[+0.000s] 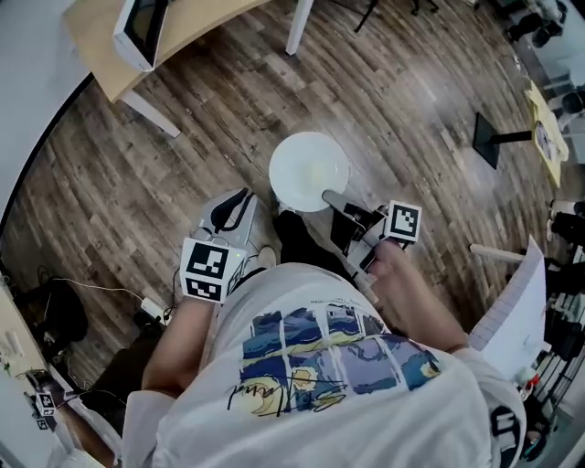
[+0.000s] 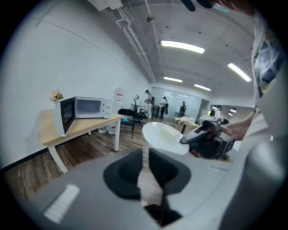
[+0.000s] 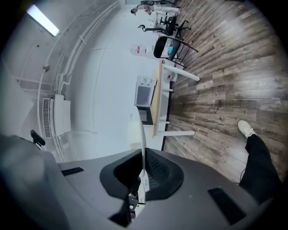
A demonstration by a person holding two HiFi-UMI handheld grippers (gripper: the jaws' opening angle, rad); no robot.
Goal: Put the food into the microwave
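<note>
Wood floor [image 1: 228, 119] separates plate [image 1: 309, 171] from microwave [image 1: 142, 27] on desk [image 1: 93, 38].

One plate [image 1: 309, 171], one microwave [image 2: 85, 109]

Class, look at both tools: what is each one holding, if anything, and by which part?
The right tool grips the white plate by its rim, with the jaws closed on the edge. The left tool holds nothing.
</note>
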